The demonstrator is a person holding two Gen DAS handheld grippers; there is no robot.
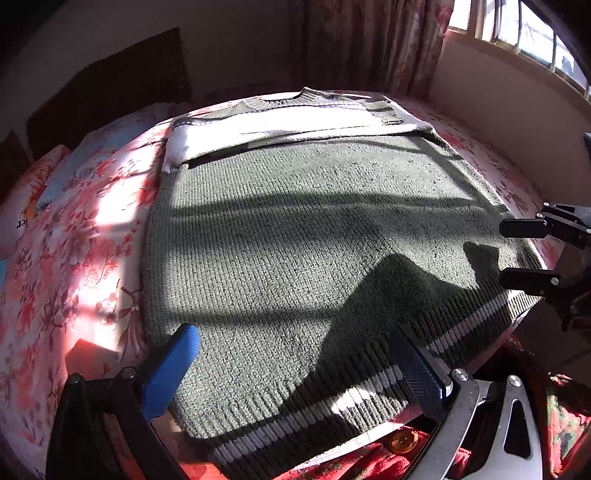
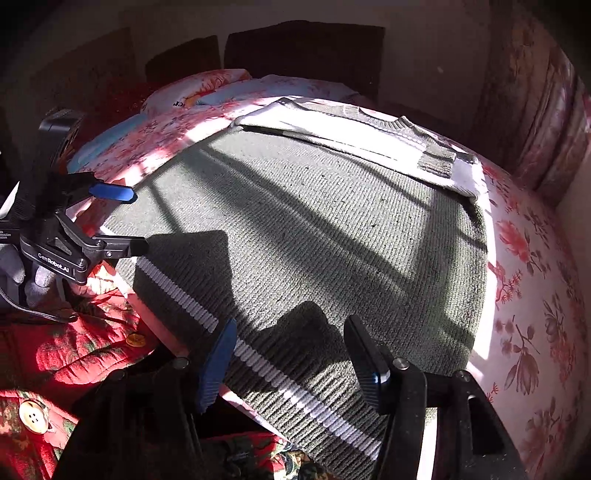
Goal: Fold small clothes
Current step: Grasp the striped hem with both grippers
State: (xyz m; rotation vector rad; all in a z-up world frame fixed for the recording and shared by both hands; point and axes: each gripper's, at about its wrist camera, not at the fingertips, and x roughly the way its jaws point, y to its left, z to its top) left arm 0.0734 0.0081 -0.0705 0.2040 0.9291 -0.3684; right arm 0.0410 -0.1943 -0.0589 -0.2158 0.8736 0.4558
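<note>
**Two open claws over the bottom edge of a green sweater**

The left claw (image 1: pixel 295 369) is wide open. Its two blue fingers (image 1: pixel 173 373) stand far apart above the striped bottom edge of the sweater (image 1: pixel 295 221). Nothing is held between them. The right claw (image 2: pixel 291 362) is open too, and it holds nothing. It hangs over the same edge, nearer the other corner. From the left camera, the right claw's dark tips show at the side, just over the sweater's corner.

The sweater is grey-green and knitted. It lies flat on the bed (image 1: pixel 74 236), with a white stripe (image 2: pixel 258 365) running along its bottom band. The claws throw dark shadows on it, and sun comes across it in bright bars.

Below the edge of the bed there is red flowery cloth (image 2: pixel 85 354) with big round buttons (image 2: pixel 33 417).

Farther up, a sleeve (image 1: pixel 280 125) is folded across the chest, with its dark cuff (image 2: pixel 437 160) near one side. The collar lies at the far end.

Behind the sweater are pillows (image 2: pixel 207 88), a curtain (image 1: pixel 373 44) and a window (image 1: pixel 524 29).
</note>
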